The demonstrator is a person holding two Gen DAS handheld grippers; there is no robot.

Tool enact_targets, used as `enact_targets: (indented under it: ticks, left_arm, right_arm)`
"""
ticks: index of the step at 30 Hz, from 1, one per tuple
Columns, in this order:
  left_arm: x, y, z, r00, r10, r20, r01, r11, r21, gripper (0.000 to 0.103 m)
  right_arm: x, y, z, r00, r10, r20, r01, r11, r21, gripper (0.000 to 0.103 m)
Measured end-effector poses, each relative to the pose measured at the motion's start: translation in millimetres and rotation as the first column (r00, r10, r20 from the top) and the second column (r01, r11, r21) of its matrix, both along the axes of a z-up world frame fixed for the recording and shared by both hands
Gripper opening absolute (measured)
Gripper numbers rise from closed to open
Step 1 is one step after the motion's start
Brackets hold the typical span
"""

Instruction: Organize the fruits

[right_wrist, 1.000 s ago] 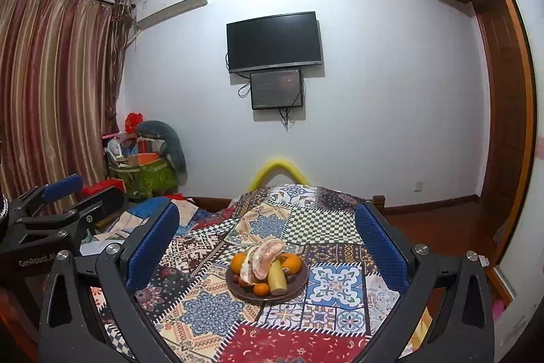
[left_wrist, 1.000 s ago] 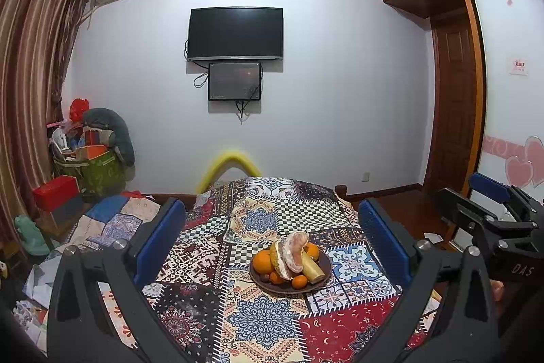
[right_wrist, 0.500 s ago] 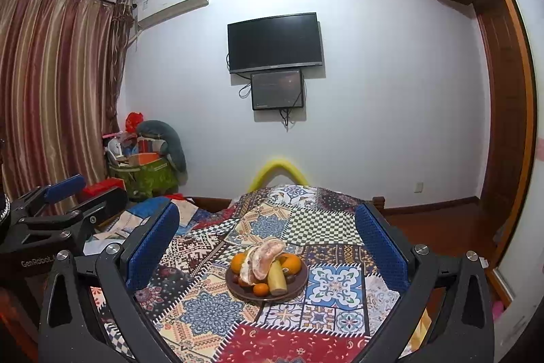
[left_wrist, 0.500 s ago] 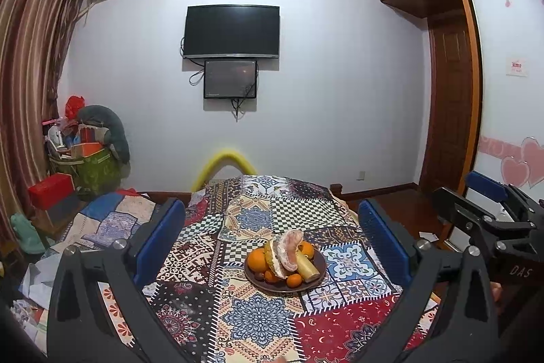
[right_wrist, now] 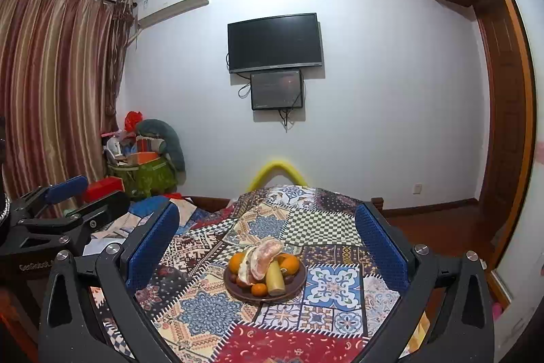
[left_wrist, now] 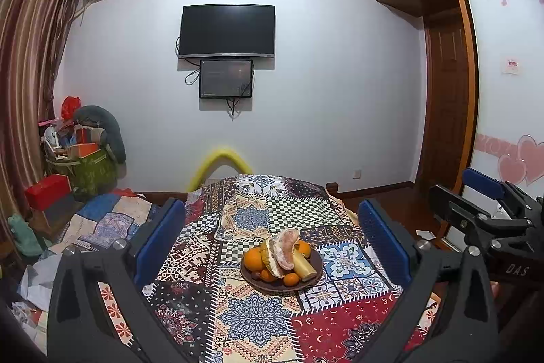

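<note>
While both grippers hang spread wide with nothing between the blue pads, the patchwork cloth (left_wrist: 258, 322) fills the foreground under them, so nothing blocks the way in. Left gripper (left_wrist: 272, 237) has its pads either side of the view, and the right gripper (right_wrist: 267, 235) looks the same from its own camera. Right gripper's side also pokes into the left view's right edge.

Brown plate (left_wrist: 314, 274) sits on the cloth a little ahead of both, roughly centred between the fingers, not touching either. It's piled up: a peeled pomelo (left_wrist: 285, 252) wedge on top, a banana (left_wrist: 302, 266) leaning beside it, oranges (left_wrist: 253, 259) around, plus some small dark fruit I can't identify.

Further back there's a yellow foam arc (left_wrist: 221, 164) past the cloth's far edge, junk bags (left_wrist: 91, 170) in the left corner, and a wall TV (left_wrist: 227, 31) with a smaller screen (left_wrist: 225, 78) under it.
</note>
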State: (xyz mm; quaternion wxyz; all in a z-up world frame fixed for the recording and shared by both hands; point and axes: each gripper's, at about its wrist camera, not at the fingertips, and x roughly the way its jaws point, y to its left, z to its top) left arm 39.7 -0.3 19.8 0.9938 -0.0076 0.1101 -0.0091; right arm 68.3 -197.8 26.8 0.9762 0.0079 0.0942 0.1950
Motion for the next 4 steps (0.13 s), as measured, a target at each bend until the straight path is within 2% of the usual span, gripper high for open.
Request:
enact_targets:
  ticks: [4]
  left_arm:
    - [0.2, -0.6, 0.6, 1.0, -0.009, 0.0, 0.009, 1.0, 0.003, 0.103]
  right_arm:
    - [1.7, -0.3, -1.0, 1.0, -0.001, 0.001, 0.001, 1.0, -0.003, 0.103]
